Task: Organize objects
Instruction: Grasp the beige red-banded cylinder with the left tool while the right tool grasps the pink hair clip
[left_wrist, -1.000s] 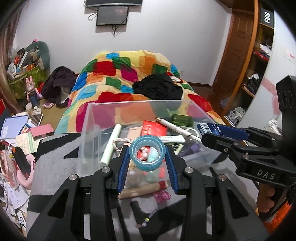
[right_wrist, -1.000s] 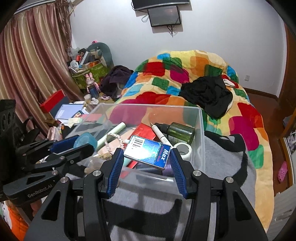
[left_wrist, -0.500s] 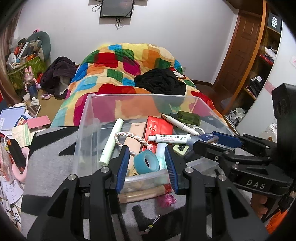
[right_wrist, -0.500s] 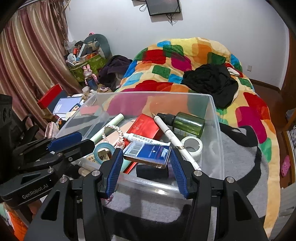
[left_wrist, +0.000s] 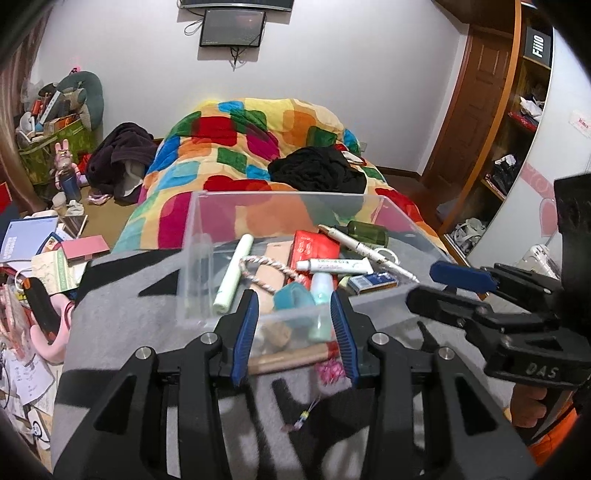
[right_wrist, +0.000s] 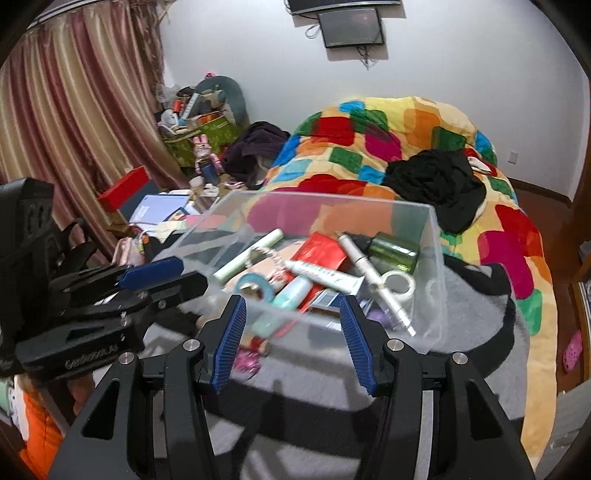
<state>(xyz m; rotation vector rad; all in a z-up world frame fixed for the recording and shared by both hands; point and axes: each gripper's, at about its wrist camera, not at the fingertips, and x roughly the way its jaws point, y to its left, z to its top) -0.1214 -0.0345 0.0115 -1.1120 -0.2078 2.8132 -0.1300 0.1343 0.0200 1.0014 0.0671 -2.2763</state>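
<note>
Both grippers — left gripper (left_wrist: 293, 334) and right gripper (right_wrist: 291, 341) — have jaws apart, holding nothing. The blue tape (left_wrist: 291, 297) lies in the clear box (left_wrist: 195, 258) mid-frame.

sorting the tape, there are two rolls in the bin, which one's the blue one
The blue tape roll lies at the clear bin's near-left end, close to the left gripper. The other roll, white tape, lies at the right end beside the green bottle.
</note>
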